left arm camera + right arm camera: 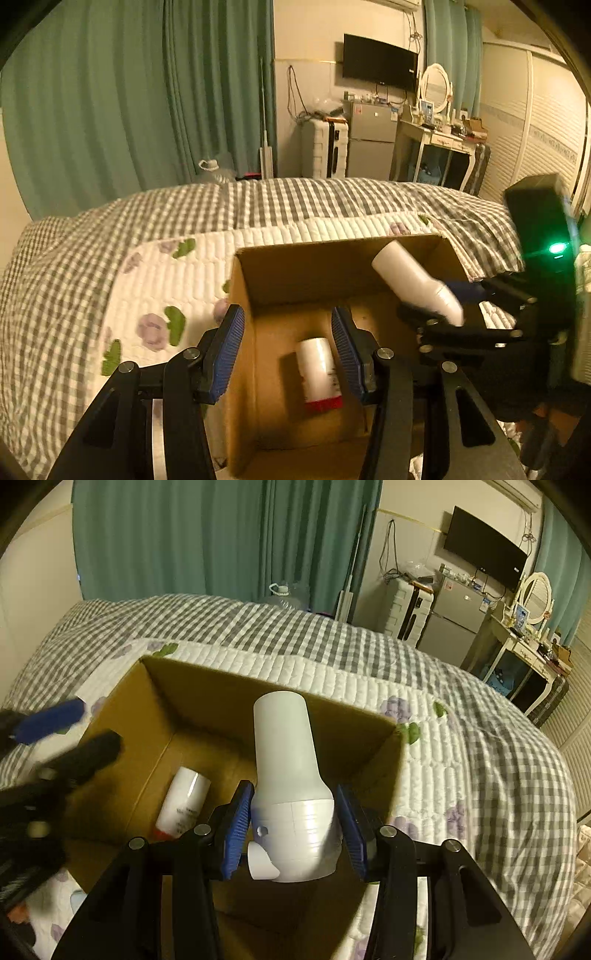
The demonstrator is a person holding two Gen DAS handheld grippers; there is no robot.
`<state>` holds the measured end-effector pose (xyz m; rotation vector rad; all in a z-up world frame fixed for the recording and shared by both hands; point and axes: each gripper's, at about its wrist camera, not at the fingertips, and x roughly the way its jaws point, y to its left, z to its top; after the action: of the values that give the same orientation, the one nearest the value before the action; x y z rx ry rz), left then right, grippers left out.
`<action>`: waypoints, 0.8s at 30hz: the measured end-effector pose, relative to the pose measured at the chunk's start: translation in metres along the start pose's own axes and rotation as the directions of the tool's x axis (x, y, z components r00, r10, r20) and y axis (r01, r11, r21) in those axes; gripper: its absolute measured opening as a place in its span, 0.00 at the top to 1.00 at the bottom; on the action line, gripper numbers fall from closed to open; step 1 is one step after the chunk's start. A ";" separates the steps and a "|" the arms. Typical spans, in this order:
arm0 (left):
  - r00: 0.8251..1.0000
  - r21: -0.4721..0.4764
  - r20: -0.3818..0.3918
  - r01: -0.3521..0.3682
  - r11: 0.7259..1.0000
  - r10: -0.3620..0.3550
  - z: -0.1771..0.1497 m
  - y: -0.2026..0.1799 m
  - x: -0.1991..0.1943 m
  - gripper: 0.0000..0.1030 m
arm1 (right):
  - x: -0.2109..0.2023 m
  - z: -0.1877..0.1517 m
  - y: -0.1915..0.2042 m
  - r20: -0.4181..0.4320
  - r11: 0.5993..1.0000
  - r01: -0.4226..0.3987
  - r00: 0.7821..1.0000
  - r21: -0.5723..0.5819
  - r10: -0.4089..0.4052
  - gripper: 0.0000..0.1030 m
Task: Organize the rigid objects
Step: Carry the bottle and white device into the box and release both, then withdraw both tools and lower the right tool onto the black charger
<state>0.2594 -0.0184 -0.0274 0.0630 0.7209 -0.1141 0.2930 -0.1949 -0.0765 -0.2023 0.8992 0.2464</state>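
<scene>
Gripping a smooth white bottle (286, 775), right tongs (293, 827) hover; left tongs (288, 345) gape.

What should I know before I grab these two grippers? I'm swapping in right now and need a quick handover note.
Right gripper: shut on the white pump bottle, held above the open cardboard box on the bed.
Left gripper: open, holding nothing, hovering over the box's left side.
Done: the red-capped white bottle already lies on the box floor.
Left: lower the pump bottle into the box and release, probably beside the other one. No other loose items are clearly visible.
</scene>
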 end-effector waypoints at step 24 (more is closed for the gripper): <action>0.994 -0.026 0.091 -0.052 0.998 0.054 -0.071 0.003 -0.147 0.00 | -0.181 -0.082 0.037 0.168 0.993 0.121 0.979 -0.006 -0.118 0.05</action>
<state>0.1039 0.0041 0.0167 0.0543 0.6286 -0.0575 0.1132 -0.2054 0.0145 -0.2458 0.7158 0.1564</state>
